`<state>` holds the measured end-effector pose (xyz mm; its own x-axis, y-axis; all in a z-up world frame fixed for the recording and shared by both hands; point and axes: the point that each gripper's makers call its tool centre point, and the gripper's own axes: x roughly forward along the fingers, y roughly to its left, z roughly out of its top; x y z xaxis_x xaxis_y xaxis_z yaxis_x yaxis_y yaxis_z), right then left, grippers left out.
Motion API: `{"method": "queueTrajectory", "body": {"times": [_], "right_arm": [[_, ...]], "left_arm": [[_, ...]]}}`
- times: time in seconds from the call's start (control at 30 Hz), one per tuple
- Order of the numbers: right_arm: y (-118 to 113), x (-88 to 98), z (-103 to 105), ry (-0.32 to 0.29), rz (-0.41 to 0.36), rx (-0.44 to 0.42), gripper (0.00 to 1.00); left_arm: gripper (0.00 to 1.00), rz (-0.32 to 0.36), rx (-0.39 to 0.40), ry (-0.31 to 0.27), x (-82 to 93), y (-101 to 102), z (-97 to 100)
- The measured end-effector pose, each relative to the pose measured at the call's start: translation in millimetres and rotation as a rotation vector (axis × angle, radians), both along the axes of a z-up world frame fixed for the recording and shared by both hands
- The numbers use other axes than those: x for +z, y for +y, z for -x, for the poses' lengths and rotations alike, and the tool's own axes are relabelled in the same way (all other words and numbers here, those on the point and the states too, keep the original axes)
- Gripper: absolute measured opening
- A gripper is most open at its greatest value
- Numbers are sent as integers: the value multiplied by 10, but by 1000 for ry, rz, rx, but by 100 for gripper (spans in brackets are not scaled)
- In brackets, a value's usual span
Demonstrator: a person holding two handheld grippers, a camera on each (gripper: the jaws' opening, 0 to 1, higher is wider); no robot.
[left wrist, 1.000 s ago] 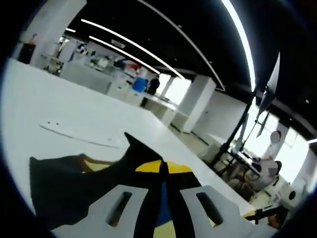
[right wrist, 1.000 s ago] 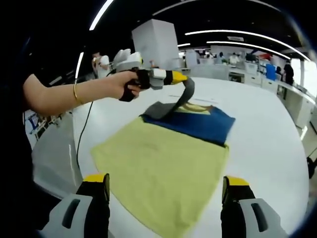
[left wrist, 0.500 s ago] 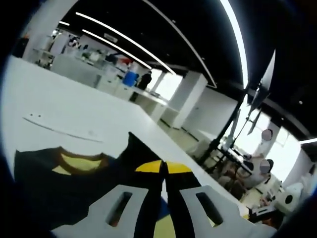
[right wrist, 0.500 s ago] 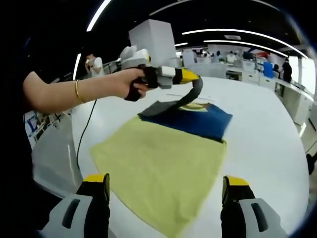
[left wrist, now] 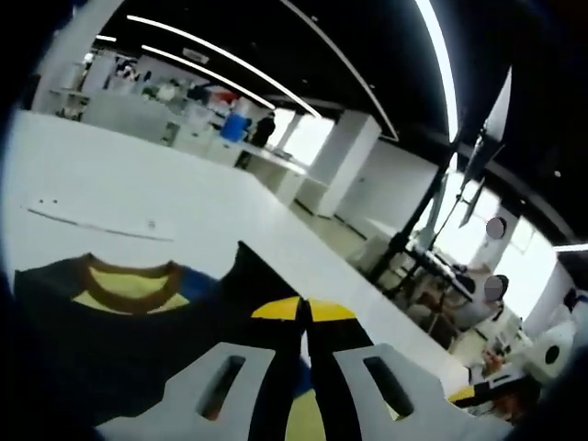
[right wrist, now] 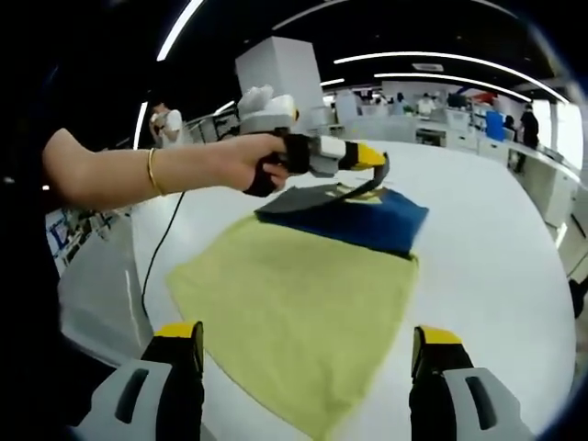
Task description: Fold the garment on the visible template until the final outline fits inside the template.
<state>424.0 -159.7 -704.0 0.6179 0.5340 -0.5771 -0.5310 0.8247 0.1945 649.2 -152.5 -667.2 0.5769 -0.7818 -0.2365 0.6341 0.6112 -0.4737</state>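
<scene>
Both claws differ: the left claw [right wrist: 378, 161] is clamped on the garment's [right wrist: 303, 303] dark sleeve [right wrist: 312, 196], the right claw [right wrist: 303, 354] stands apart, empty. Best to lay that sleeve flat ahead across the blue part over the table [right wrist: 496, 248], then let go.

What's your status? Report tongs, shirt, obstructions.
Left tongs shut on the sleeve, held above the shirt. Right tongs open, near the yellow hem. Shirt flat on the white table, not yet folded. Nothing blocking.
</scene>
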Motion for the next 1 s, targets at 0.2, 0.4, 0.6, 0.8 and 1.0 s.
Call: {"method": "queueTrajectory", "body": {"times": [0.2, 0.4, 0.6, 0.8, 1.0], "right_arm": [[-42, -31, 20, 5, -9, -19, 93], [-59, -46, 27, 8, -12, -22, 93], [-61, -34, -2, -1, -25, -39, 93], [-11, -45, 2, -5, -26, -30, 93], [-15, -36, 15, -9, -28, -31, 93]], "left_arm": [[0, -45, -37, 35, -204, -152, 83], [0, -78, -53, 67, -398, -245, 126], [0, -130, -64, 114, -621, -284, 178], [0, -120, -74, 181, -811, -339, 198], [7, -148, -145, 109, -768, -378, 300]]}}
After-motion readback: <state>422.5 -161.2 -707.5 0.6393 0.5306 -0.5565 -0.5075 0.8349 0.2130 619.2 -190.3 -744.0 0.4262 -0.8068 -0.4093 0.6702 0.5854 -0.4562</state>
